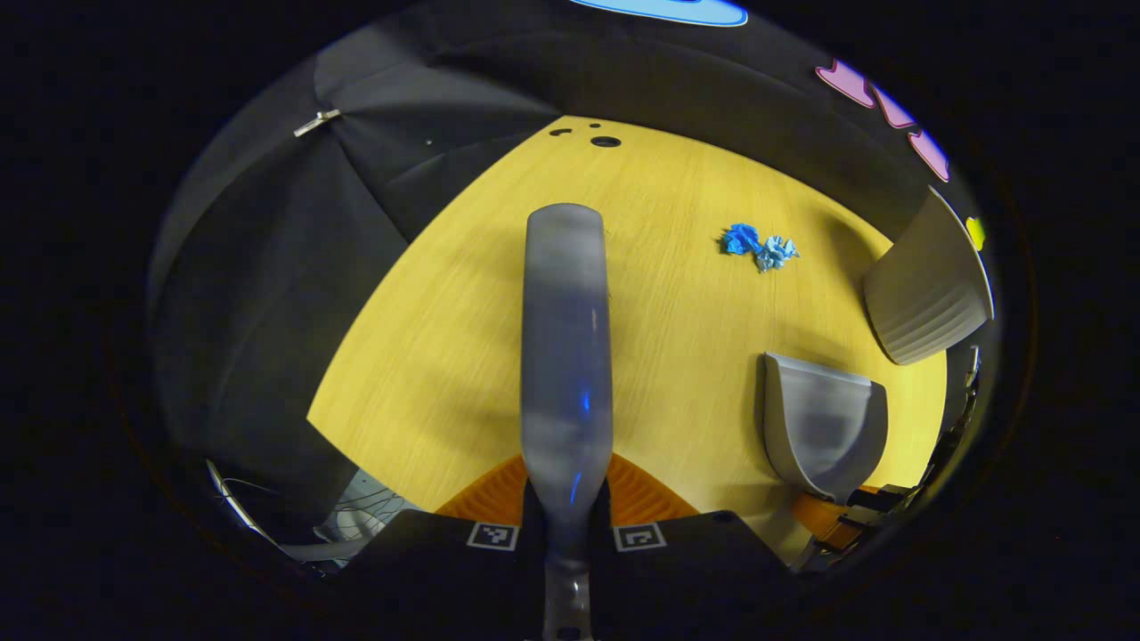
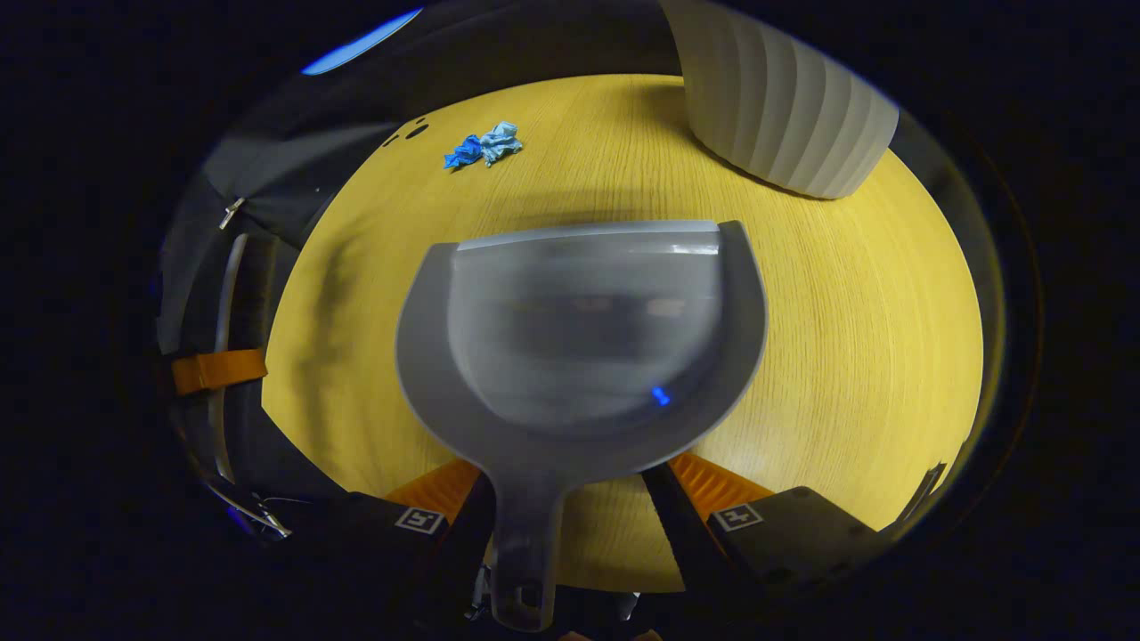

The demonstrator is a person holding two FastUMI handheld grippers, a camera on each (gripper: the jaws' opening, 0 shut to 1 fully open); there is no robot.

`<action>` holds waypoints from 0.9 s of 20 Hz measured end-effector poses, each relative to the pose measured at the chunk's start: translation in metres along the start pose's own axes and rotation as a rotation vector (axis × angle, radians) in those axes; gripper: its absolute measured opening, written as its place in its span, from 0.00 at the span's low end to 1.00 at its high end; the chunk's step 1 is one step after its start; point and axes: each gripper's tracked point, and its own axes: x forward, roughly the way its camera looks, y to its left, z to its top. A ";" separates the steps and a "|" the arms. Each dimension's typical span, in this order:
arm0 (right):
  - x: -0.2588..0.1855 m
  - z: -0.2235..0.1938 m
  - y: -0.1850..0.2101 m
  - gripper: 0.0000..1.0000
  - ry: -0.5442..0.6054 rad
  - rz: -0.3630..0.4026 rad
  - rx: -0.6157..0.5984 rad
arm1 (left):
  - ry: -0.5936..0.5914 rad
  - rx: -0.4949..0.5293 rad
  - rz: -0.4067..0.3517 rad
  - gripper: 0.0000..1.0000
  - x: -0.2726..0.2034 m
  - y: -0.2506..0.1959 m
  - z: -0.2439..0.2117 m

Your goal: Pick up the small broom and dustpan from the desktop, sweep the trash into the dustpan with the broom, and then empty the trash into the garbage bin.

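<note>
A grey small broom (image 1: pixel 565 356) runs straight up the middle of the left gripper view, and my left gripper (image 1: pixel 566 485) is shut on its handle. A grey dustpan (image 2: pixel 579 329) lies in front of my right gripper (image 2: pixel 565 476). Its handle (image 2: pixel 525 543) sits between the wide-spread fingers, close to the left one and with bare table showing before the right one. The pan hides the fingertips. Crumpled blue trash (image 1: pixel 757 247) (image 2: pixel 483 147) lies farther out on the yellow desktop (image 1: pixel 445 356). The left gripper view also has the dustpan (image 1: pixel 824 427) at lower right.
A ribbed pale garbage bin (image 2: pixel 784 116) (image 1: pixel 926 298) stands on the desktop (image 2: pixel 846 312) past the dustpan, to its right. Small dark holes (image 1: pixel 606 141) mark the far end of the desktop. Black cloth hangs beyond the desktop's left edge.
</note>
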 end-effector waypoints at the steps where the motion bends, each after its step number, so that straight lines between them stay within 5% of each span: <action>1: 0.000 0.000 0.002 0.91 0.003 -0.003 -0.002 | 0.000 -0.013 0.001 0.24 -0.005 0.000 0.000; 5: 0.005 -0.004 0.004 0.77 0.024 -0.027 -0.016 | -0.006 0.022 -0.035 0.24 -0.002 -0.010 0.015; 7: 0.010 -0.003 0.005 0.36 0.041 -0.030 -0.022 | -0.018 0.093 -0.052 0.24 0.008 -0.015 0.032; 10: 0.012 -0.004 0.007 0.37 0.084 -0.016 -0.025 | -0.013 0.198 -0.141 0.24 0.030 -0.033 0.059; 11: 0.011 -0.006 0.007 0.30 0.099 -0.001 -0.027 | -0.008 0.245 -0.154 0.24 0.041 -0.036 0.071; 12: 0.008 -0.008 0.003 0.44 0.102 -0.002 -0.032 | -0.012 0.302 -0.162 0.24 0.052 -0.038 0.084; 13: 0.008 -0.008 -0.001 0.36 0.101 -0.003 -0.052 | -0.008 0.364 -0.165 0.24 0.062 -0.040 0.097; 18: 0.007 -0.015 -0.010 0.34 0.134 -0.025 -0.118 | 0.044 0.600 -0.184 0.24 0.113 -0.058 0.144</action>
